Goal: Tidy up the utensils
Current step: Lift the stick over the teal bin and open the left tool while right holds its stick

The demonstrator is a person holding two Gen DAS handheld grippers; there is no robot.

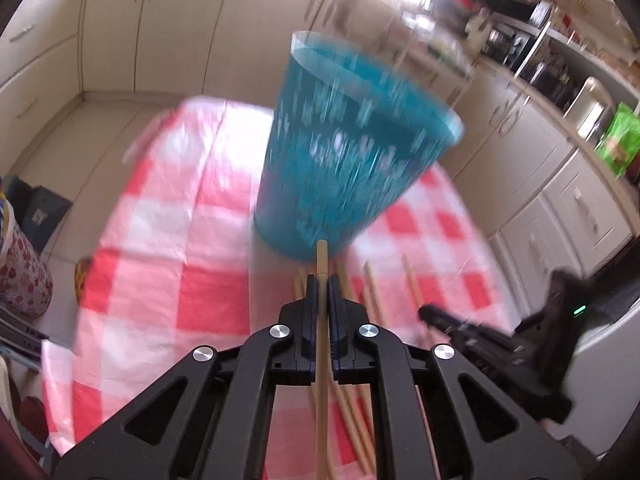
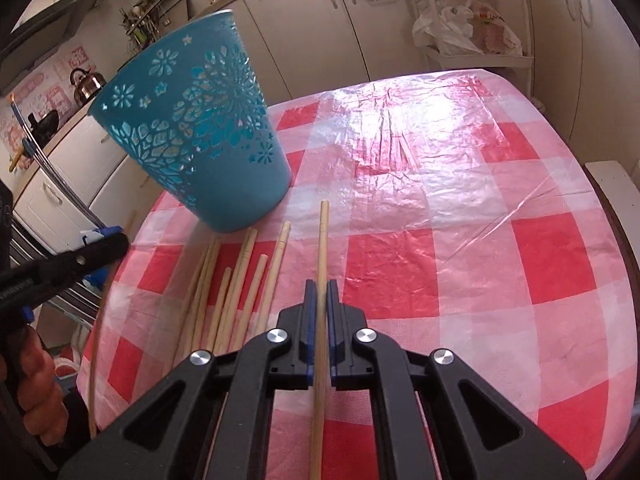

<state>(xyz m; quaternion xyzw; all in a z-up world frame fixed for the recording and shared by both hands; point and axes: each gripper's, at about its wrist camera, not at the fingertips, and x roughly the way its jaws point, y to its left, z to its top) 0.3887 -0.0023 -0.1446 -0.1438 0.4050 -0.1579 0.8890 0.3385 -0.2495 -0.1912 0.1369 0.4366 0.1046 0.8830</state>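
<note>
A blue perforated plastic cup (image 1: pixel 344 152) stands on the red-and-white checked tablecloth (image 1: pixel 160 248); it also shows in the right wrist view (image 2: pixel 200 132). Several wooden chopsticks (image 2: pixel 240 292) lie on the cloth just in front of it. My left gripper (image 1: pixel 322 284) is shut on one chopstick (image 1: pixel 321 260) whose tip points at the cup's base. My right gripper (image 2: pixel 321 288) is shut on another chopstick (image 2: pixel 323 240), held above the cloth to the right of the loose ones. The left view is motion-blurred.
The tablecloth (image 2: pixel 460 220) stretches wide to the right of the cup. Cream cabinets (image 1: pixel 160 32) ring the table. A counter with appliances (image 1: pixel 560 72) runs on the right. The other gripper shows at each view's edge: the right gripper in the left wrist view (image 1: pixel 500 336), the left gripper in the right wrist view (image 2: pixel 72 260).
</note>
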